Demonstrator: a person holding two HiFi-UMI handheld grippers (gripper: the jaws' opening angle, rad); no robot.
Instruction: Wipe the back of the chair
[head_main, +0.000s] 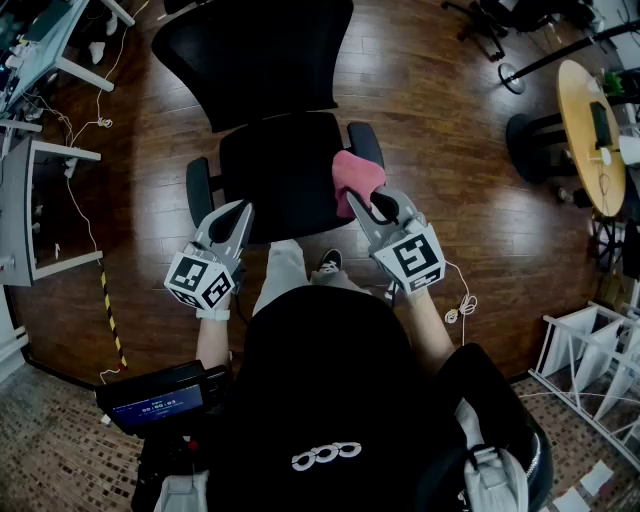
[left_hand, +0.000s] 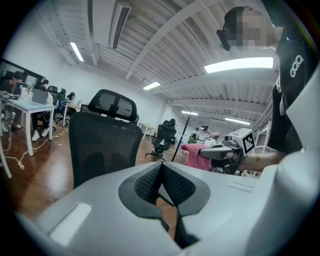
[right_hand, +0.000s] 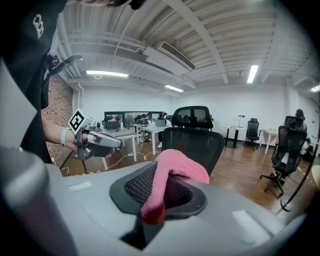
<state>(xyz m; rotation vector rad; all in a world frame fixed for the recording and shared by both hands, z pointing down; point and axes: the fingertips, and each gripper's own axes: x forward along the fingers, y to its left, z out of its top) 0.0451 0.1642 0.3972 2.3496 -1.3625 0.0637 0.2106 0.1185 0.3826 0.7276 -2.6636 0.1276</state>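
A black mesh office chair (head_main: 270, 90) stands in front of me, its backrest (head_main: 255, 55) farthest from me and its seat (head_main: 285, 170) nearest. My right gripper (head_main: 372, 207) is shut on a pink cloth (head_main: 355, 180) that hangs over the seat's right side, near the right armrest (head_main: 366, 142). In the right gripper view the pink cloth (right_hand: 172, 175) is bunched between the jaws with the chair's backrest (right_hand: 192, 142) beyond. My left gripper (head_main: 238, 216) is shut and holds nothing, by the left armrest (head_main: 198, 190). The left gripper view shows the backrest (left_hand: 102, 147).
Desks (head_main: 35, 150) with cables stand at the left. A round wooden table (head_main: 590, 130) and another chair base (head_main: 535, 150) are at the right, a white rack (head_main: 590, 360) at the lower right. A screen device (head_main: 160, 400) sits by my left side.
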